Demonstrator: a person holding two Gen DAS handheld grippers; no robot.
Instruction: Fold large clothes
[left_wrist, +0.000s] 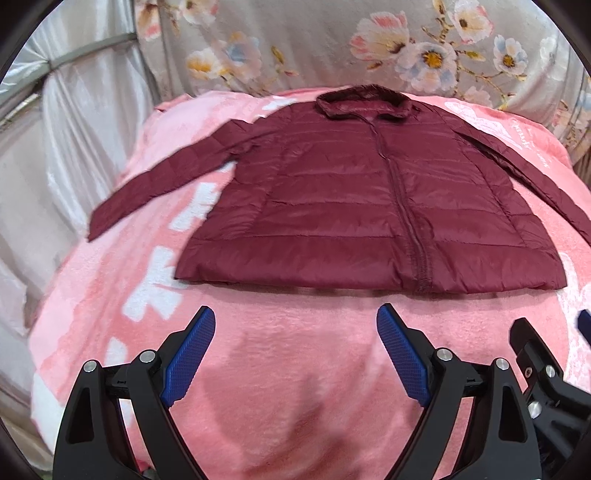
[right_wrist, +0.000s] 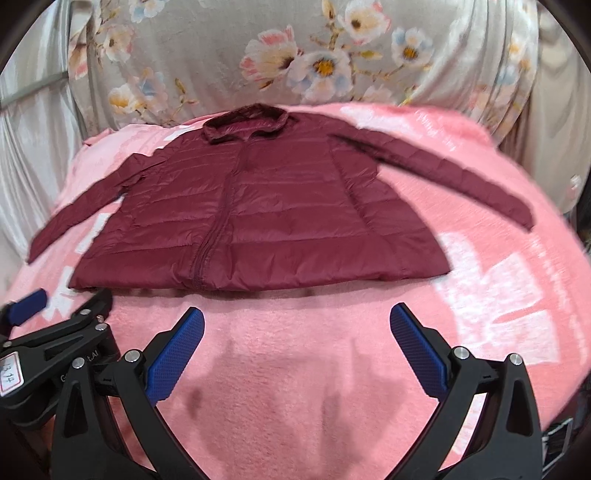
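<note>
A maroon quilted jacket (left_wrist: 332, 199) lies flat and zipped on a pink blanket (left_wrist: 280, 350), hood at the far end, both sleeves spread outward. In the right wrist view the same jacket (right_wrist: 266, 221) shows with its hem nearest me. My left gripper (left_wrist: 295, 317) is open, hovering over bare blanket just short of the hem. My right gripper (right_wrist: 297, 319) is also open, empty, short of the hem. The right gripper's black frame (left_wrist: 535, 362) shows at the left view's right edge; the left gripper's frame (right_wrist: 55, 332) shows at the right view's left edge.
A floral grey cushion or bedding (left_wrist: 369, 48) rises behind the blanket. Pale shiny fabric (left_wrist: 81, 122) hangs at the left. The blanket (right_wrist: 480, 295) carries white printed patches and drops off at its sides.
</note>
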